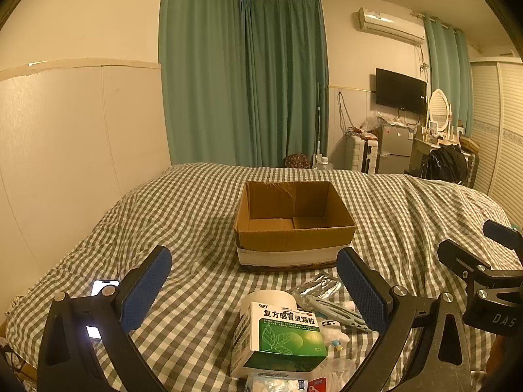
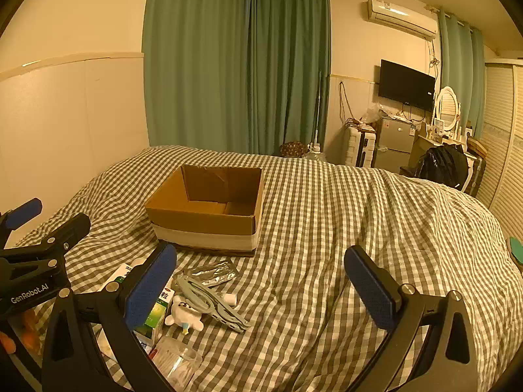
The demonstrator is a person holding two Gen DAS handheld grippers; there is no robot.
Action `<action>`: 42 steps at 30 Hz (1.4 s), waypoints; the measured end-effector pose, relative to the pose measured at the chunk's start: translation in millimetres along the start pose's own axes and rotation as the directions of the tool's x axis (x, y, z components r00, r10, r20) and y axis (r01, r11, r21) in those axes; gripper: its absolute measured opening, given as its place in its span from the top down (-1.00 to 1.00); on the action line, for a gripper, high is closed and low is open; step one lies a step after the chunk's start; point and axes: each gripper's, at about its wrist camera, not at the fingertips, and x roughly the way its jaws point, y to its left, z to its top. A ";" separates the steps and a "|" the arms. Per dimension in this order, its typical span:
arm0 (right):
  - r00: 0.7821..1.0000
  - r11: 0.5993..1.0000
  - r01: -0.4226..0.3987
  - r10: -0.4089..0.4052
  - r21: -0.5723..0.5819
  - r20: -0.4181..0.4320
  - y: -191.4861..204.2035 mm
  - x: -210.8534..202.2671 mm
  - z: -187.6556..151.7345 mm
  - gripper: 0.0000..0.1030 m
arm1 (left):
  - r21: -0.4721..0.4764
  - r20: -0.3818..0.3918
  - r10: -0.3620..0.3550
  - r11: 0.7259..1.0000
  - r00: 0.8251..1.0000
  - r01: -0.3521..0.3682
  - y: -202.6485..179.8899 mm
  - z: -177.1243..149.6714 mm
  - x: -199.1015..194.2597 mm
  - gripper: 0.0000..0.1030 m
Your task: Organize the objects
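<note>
An open, empty cardboard box stands on the checked bed. In front of it lies a small pile: a green and white medicine box, a white roll, a foil packet, grey plastic scissors, a small white plush toy and clear packets. My left gripper is open above the pile, empty. My right gripper is open and empty, to the right of the pile.
A phone lies on the bed at the left near the wall. The checked duvet is rumpled on the right. Beyond the bed are green curtains, a small fridge and a dressing table.
</note>
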 end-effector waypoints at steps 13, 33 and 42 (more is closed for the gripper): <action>1.000 1.000 -0.003 0.003 -0.003 -0.001 -0.2 -1.6 0.2 -0.99 | 0.002 -0.008 0.000 1.000 1.000 0.000 -1.7 0.4 2.9 -1.00; 1.000 1.000 -0.008 0.008 -0.013 0.016 5.1 -11.0 0.5 -0.99 | 0.012 0.004 -0.004 1.000 1.000 0.004 -1.7 3.8 -5.3 -1.00; 0.999 1.000 -0.011 0.012 -0.028 0.038 8.4 -24.4 2.9 -0.99 | 0.004 0.027 -0.005 1.000 1.000 0.005 2.8 9.2 -16.7 -1.00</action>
